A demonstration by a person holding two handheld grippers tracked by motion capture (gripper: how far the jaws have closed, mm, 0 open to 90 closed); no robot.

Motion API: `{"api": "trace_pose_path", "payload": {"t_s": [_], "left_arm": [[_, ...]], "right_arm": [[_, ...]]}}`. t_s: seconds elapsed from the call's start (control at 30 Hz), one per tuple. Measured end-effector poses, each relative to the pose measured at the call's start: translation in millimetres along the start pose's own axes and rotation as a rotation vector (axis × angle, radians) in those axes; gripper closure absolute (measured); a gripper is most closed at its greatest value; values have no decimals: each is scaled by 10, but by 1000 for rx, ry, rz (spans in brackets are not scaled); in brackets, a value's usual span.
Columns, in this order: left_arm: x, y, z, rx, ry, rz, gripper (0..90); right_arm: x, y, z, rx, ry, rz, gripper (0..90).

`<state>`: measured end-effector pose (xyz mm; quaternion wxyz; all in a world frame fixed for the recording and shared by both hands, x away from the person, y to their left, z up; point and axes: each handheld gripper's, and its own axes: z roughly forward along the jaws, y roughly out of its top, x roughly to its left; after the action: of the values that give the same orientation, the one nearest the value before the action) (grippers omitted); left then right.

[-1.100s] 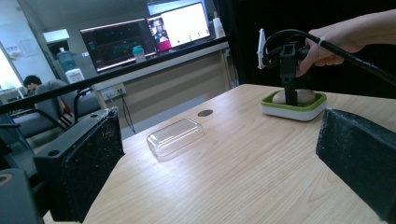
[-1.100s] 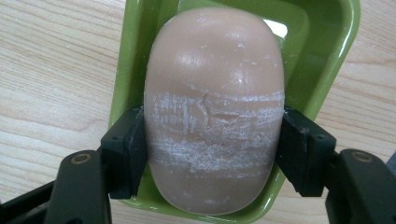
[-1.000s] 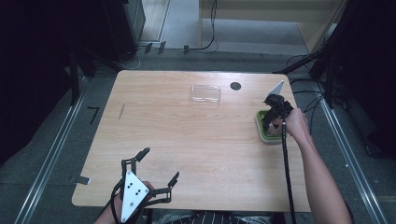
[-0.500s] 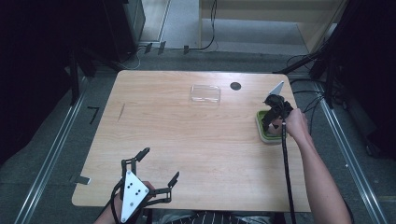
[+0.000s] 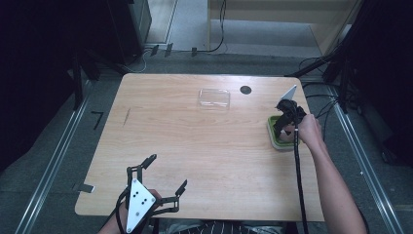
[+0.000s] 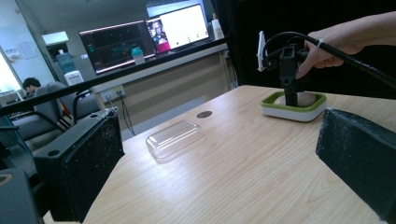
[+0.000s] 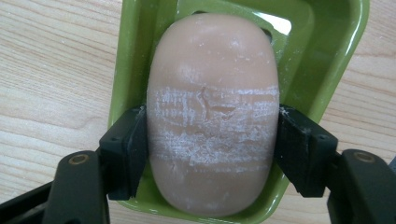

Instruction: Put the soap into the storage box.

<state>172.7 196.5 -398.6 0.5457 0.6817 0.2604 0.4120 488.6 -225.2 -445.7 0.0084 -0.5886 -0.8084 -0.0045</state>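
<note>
At the worktop's (image 5: pixel 204 146) right edge, I am clamping my right claw (image 7: pixel 212 140) across the soap bar's (image 7: pixel 212 116) flanks inside its green dish (image 7: pixel 336 51); it looks slippery, chalky, dentable. My left claw (image 5: pixel 158 183) is hanging apart.

High view: overhead from near edge, whole table (image 5: pixel 195 146) | Left gripper view: low at near-left corner, facing the far-right green dish (image 6: pixel 293 106) | Right gripper view: close, straight down on that dish (image 7: pixel 140 46), shared.

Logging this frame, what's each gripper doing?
Left gripper: open, holding nothing.
Right gripper: shut on the soap bar in the green dish.
</note>
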Motion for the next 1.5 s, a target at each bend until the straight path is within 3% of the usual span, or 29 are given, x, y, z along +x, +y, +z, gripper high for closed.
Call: {"api": "trace_pose_path", "payload": {"t_s": [0.1,0.2,0.53,1.03,1.5], "left_arm": [[1,0,-3,-1,0,-1,12],[0,0,-6,1,1,1,11],[0,0,-9,1,1,1,11],[-1,0,-5,2,1,1,11],[-6,0,-3,3,3,2,12]], "right_arm": [[-2,-1,-6,-4,3,2,316],[3,-9,-64,-19,-4,-5,243],[17,-94,-169,-21,9,-22,208],[86,-355,-296,-13,0,-63,28],[127,-738,-377,-27,-2,-89,0]]}}
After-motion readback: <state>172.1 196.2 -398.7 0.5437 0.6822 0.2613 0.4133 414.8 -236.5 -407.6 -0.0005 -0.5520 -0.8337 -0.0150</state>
